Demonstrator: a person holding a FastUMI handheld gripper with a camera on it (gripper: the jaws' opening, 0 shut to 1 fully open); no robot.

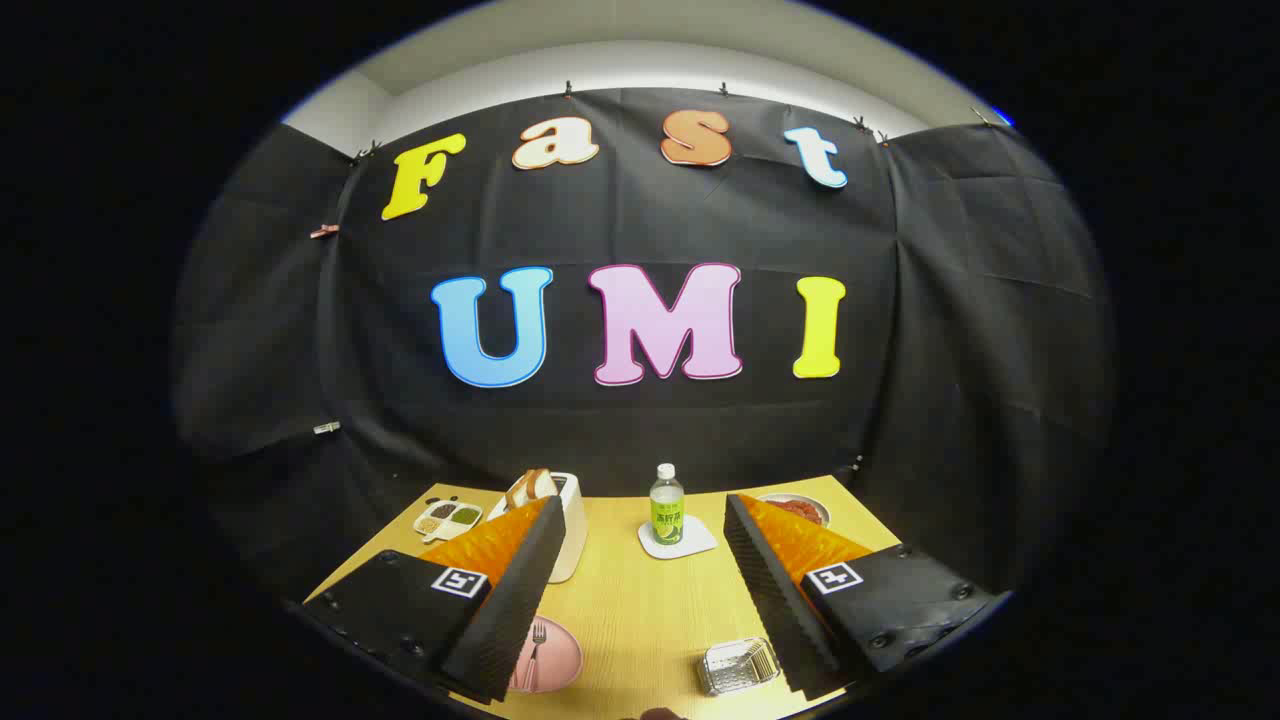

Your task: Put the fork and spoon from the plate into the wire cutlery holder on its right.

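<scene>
Gripper view: claw [640,520] spread wide above a wooden table [640,610] backed by black cloth [640,430].

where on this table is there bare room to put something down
Bare wood runs between the open gripper fingers, from the bottle on its coaster down between the pink plate and wire holder. The far edge is crowded: toaster, divided dish.

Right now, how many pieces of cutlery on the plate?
1 visible: a fork on the pink plate, beside the left finger of the open gripper. That finger hides part of the plate; the spoon may lie behind it.
</scene>
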